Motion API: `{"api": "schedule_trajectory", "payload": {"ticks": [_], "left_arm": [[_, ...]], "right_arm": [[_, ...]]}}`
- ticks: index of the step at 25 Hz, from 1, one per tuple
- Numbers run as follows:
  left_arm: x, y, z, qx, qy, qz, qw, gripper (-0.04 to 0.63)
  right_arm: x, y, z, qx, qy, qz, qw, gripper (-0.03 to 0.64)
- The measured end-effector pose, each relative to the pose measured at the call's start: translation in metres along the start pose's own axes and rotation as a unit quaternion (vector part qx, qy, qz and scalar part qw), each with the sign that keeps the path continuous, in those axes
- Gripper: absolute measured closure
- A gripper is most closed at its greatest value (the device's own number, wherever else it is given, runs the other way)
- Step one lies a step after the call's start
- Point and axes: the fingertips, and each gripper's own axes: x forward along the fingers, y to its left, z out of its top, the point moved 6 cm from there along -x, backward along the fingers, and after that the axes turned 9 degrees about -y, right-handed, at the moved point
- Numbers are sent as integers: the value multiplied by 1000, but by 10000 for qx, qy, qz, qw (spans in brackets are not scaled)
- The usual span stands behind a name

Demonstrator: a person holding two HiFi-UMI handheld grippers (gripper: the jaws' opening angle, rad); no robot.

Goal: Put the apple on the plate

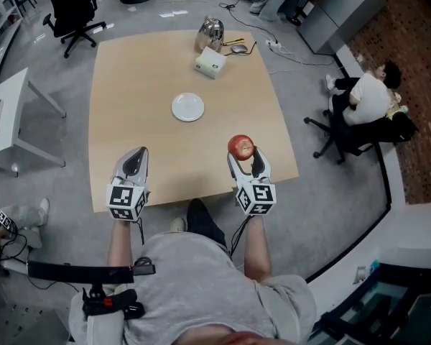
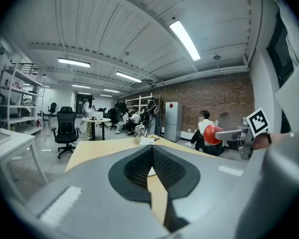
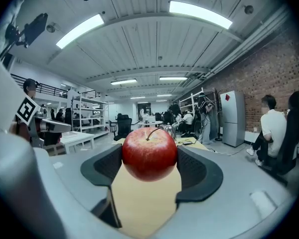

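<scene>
Pinching the red apple [image 1: 241, 146] between its two jaws, the right gripper [image 1: 246, 158] holds it stem-up over the near right part of the wooden table [image 1: 144, 70], right of centre in the head view. Left gripper [image 1: 136, 157] sits at lower left of that frame over the table's near edge, jaws pressed together with nothing between them. White plate [image 1: 187, 107] lies bare at mid-table, up and left of the apple and well apart from it, with a white box [image 1: 210, 62] and a metal kettle [image 1: 212, 31] near the far edge
</scene>
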Motion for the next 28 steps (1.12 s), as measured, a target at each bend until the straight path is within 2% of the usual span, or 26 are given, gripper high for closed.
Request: {"api": "schedule_trajectory", "payload": {"ticks": [28], "left_arm": [[49,22,-29,-207,446,825,9954,577]], "right_arm": [[115,-28,-31,163,375,870,9954,267]]}}
